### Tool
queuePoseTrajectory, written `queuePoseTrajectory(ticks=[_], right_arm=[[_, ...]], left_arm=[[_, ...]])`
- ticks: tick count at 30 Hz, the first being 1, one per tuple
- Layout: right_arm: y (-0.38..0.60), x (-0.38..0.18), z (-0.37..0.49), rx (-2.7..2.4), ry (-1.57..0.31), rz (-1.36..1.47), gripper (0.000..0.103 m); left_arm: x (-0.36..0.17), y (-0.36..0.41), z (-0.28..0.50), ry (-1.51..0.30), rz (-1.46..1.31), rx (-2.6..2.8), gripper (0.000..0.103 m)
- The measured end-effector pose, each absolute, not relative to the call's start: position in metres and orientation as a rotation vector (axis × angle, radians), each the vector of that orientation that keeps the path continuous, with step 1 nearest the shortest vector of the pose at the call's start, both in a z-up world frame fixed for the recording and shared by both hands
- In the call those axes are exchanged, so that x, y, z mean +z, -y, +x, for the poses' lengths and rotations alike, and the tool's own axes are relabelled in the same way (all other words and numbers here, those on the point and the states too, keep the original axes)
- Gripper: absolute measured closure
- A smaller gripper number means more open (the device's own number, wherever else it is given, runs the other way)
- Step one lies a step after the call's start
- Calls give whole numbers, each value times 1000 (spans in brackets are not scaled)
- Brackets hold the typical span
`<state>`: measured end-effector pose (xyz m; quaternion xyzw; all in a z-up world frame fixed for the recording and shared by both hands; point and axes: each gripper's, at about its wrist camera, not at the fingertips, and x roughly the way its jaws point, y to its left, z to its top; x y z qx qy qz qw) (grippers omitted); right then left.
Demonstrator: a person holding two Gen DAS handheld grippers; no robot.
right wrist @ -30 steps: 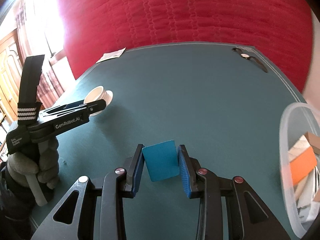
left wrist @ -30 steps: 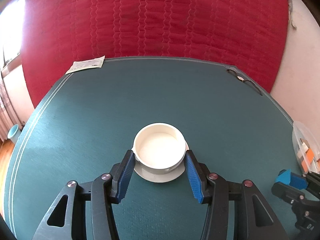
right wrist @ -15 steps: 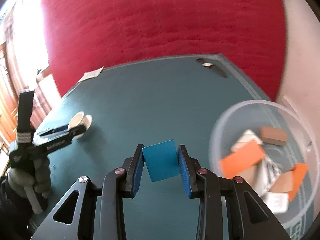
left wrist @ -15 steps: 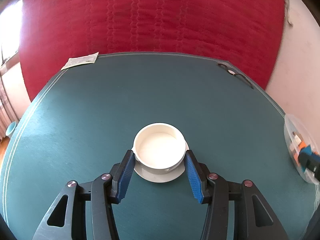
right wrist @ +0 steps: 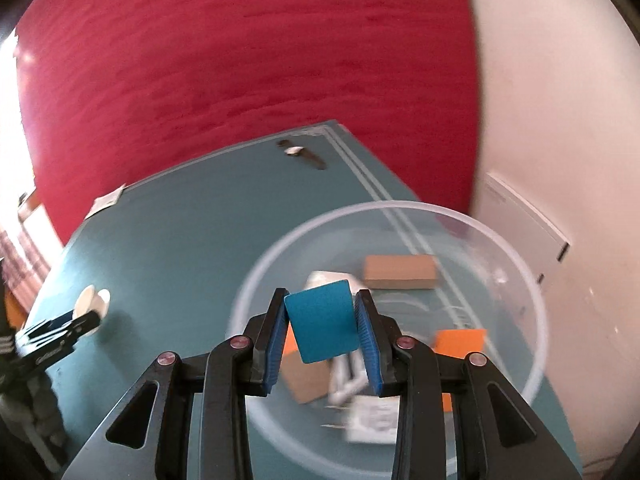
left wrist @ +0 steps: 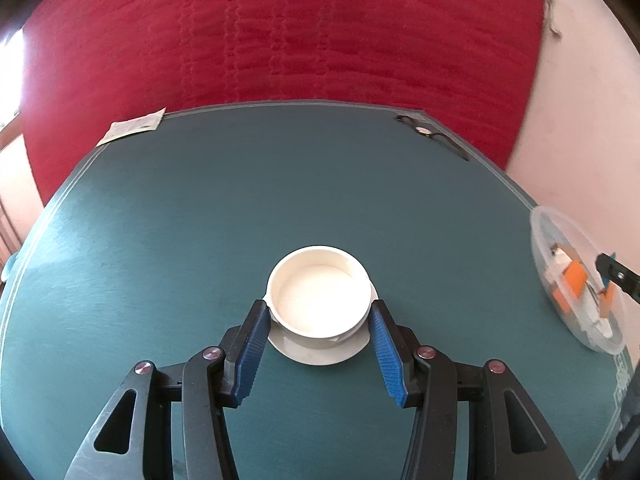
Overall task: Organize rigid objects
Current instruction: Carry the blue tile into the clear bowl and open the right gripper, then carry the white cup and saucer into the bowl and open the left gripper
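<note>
Right gripper [right wrist: 320, 330] fingers clamped on blue block [right wrist: 322, 322] above clear bowl [right wrist: 520, 264]; left gripper [left wrist: 318, 340] fingers apart, flanking white cup [left wrist: 319, 292].

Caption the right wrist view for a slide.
Right gripper holds a blue block above a clear plastic bowl of assorted blocks on a teal table.

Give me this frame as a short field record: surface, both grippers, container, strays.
surface: teal table, red quilted backdrop behind
left gripper: fingers flank the white cup on its saucer; contact unclear
right gripper: shut on blue block, held over the clear bowl
bowl contents: orange, tan and white blocks, blurred
strays: wristwatch at far edge, paper slip at far left corner
</note>
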<state>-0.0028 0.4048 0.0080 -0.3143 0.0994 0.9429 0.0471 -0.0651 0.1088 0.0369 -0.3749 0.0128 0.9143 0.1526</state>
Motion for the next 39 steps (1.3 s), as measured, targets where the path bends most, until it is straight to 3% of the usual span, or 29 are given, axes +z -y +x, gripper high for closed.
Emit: queuePoseTrajectory(ticks=[10,13,27,39], right_arm=[[-439,0,-4,2826,-362,-935,66],[-443,0,-1,2825,-372,-916,49],[-458,3,40,2760,-301,-772,49],[-474,2,50,2754,-378,-751,49]], left_arm=[[41,-134,-54,-51,-1061,2565,50],[44,-143,-52,-59,-1056,2549,50],[60,-197,-34,-155,-992,2424,49],[73,-262,-17,-234,-919,2296,49]])
